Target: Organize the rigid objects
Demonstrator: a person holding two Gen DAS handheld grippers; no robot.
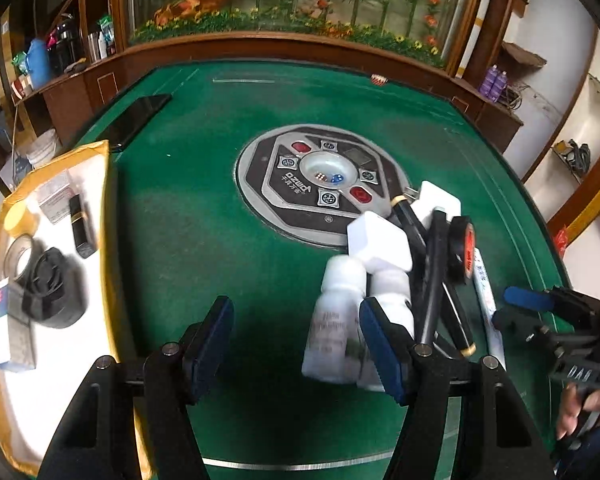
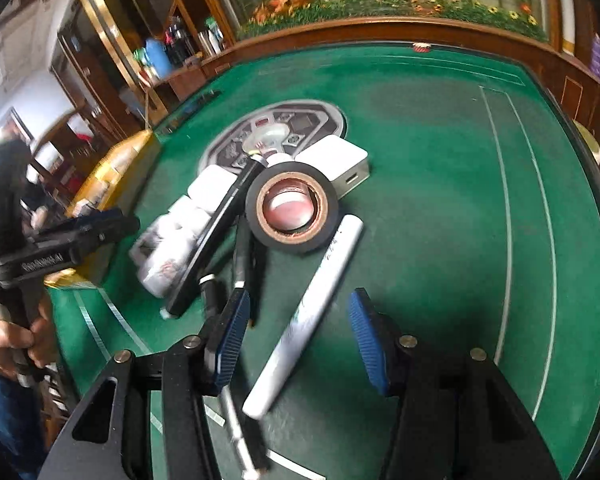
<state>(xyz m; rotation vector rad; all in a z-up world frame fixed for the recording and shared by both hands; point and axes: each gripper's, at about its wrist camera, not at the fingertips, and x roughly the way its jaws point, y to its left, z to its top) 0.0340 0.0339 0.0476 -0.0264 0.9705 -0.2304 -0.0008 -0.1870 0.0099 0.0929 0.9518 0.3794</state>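
Note:
A pile of rigid objects lies on the green table: two white bottles point(image 1: 338, 312), a white box point(image 1: 378, 244), black pens point(image 1: 432, 280), a black tape roll point(image 2: 292, 208) and a white tube point(image 2: 310, 312). My left gripper point(image 1: 296, 344) is open and empty, just left of the bottles; its right finger overlaps them. My right gripper point(image 2: 298, 340) is open, with the white tube lying between its fingers on the table. The tape roll also shows in the left wrist view point(image 1: 462, 248).
A yellow-rimmed white tray point(image 1: 100, 168) at the left holds a lipstick, tape rolls and small boxes. A round control panel point(image 1: 324, 184) with dice sits mid-table. A black phone point(image 1: 136, 120) lies far left. A wooden rail bounds the table.

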